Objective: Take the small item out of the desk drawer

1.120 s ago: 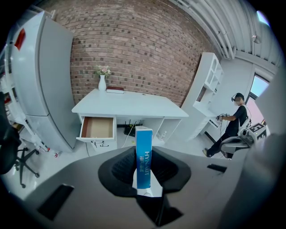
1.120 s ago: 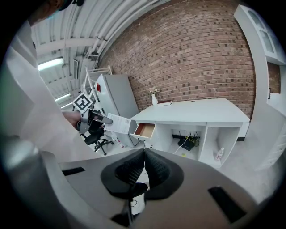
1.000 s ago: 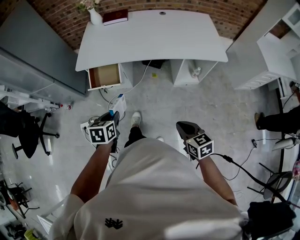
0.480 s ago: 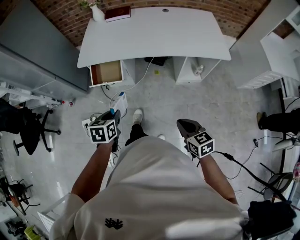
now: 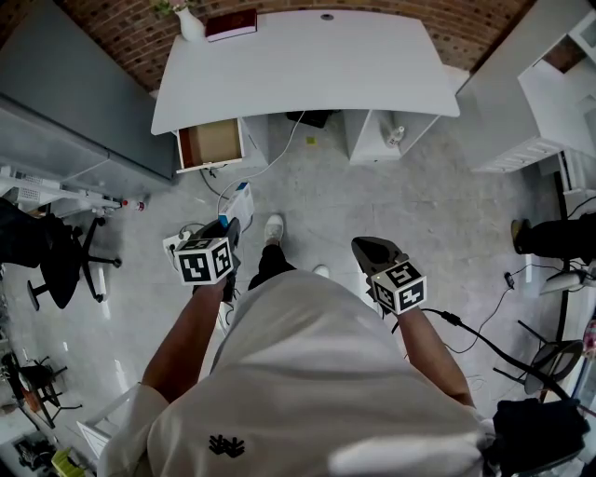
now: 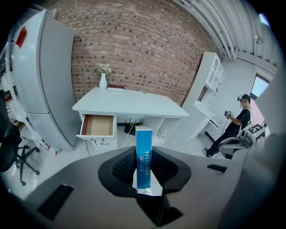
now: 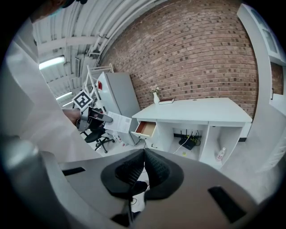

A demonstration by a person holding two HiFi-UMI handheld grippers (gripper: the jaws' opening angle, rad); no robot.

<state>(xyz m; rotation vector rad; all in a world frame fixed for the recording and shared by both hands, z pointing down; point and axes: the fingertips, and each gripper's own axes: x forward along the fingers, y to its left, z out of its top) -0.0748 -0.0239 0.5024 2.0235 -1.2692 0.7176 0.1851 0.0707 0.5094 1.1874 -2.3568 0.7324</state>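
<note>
The small item, a blue and white box (image 6: 144,154), stands upright between the jaws of my left gripper (image 6: 144,176), which is shut on it. In the head view the box (image 5: 237,206) sticks out ahead of the left gripper (image 5: 226,226), over the floor well short of the white desk (image 5: 307,65). The desk drawer (image 5: 210,144) stands pulled out at the desk's left, its brown bottom bare. My right gripper (image 5: 365,248) hangs over the floor to the right, shut on nothing. Its own view shows the jaws (image 7: 144,154) meeting, with the drawer (image 7: 145,129) far beyond.
A grey cabinet (image 5: 65,102) stands left of the desk, an office chair (image 5: 56,265) nearer me. A vase (image 5: 189,26) and book (image 5: 233,25) sit on the desk. White shelving (image 5: 549,102) is at right, a cable (image 5: 484,340) crosses the floor, and another person (image 6: 237,120) stands by.
The head view has shifted very slightly. Both grippers and the box keep their places.
</note>
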